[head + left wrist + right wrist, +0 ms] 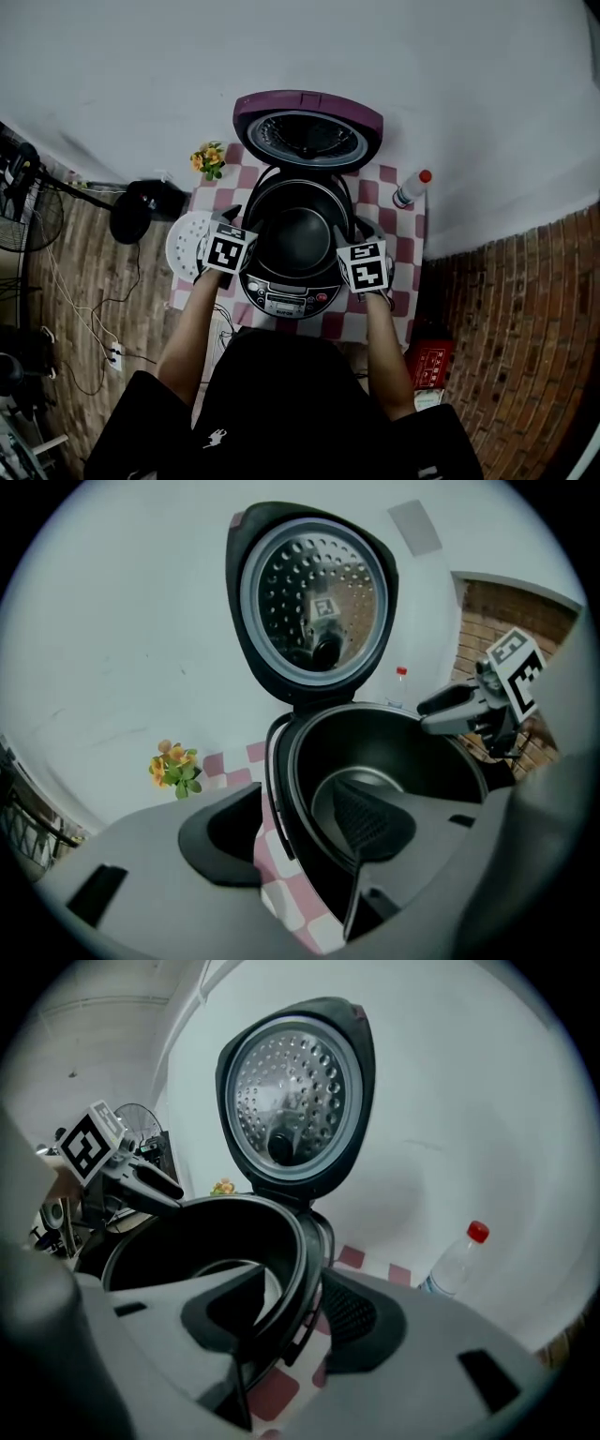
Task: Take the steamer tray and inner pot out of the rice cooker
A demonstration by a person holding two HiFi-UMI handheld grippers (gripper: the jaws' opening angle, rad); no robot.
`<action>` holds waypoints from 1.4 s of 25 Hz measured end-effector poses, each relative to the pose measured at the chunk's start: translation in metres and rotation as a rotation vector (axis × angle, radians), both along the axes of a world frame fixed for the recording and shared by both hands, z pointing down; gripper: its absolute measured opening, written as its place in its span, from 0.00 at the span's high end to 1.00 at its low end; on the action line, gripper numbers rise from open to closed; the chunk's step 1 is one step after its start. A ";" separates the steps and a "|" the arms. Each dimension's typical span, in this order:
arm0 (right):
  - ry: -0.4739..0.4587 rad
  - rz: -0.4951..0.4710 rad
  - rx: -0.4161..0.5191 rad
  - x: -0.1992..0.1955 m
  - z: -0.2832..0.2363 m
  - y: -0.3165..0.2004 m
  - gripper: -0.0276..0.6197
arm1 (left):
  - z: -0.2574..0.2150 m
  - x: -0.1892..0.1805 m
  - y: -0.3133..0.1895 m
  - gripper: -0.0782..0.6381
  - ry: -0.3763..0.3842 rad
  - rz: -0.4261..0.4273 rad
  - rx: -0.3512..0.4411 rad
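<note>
A plain white wall point(141, 75) rises behind the small worktop covered in pink-and-white checked cloth point(405, 246). Reddish-brown brick-patterned floor point(525, 309) spreads either side, with thin cables point(112, 309) and a black fan point(28, 220) at left.

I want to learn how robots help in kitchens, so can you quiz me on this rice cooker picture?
1. True or false: the lid of the rice cooker is shut.
2. The cap of the bottle is: A red, B green, C blue.
3. Fill in: the ____ of the inner pot stands between the open fingers of the left gripper.
Key: 1 false; 2 A; 3 rim.
</note>
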State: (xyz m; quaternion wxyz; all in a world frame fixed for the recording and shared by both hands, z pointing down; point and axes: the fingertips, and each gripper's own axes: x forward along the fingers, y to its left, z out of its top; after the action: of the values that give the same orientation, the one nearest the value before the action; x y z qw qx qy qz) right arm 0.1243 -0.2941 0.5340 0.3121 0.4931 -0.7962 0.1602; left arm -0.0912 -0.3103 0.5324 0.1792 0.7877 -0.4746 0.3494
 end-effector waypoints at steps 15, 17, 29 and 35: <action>0.300 0.058 -0.215 0.001 0.044 -0.016 0.50 | 0.035 0.009 -0.019 0.47 -0.117 0.106 -0.029; 0.336 0.051 -0.231 0.002 0.047 -0.016 0.50 | 0.038 0.010 -0.019 0.47 -0.130 0.118 -0.036; 0.366 0.117 -0.130 0.005 0.031 -0.024 0.63 | 0.036 0.010 -0.022 0.57 -0.142 0.112 -0.011; 0.361 0.133 -0.063 0.004 0.018 -0.028 0.67 | 0.029 0.010 -0.020 0.62 -0.157 0.113 0.022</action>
State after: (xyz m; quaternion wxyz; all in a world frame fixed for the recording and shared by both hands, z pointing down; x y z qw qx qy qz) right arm 0.1279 -0.3219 0.5523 0.4539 0.5552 -0.6875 0.1142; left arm -0.0808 -0.3298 0.5610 0.1128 0.7854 -0.4455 0.4146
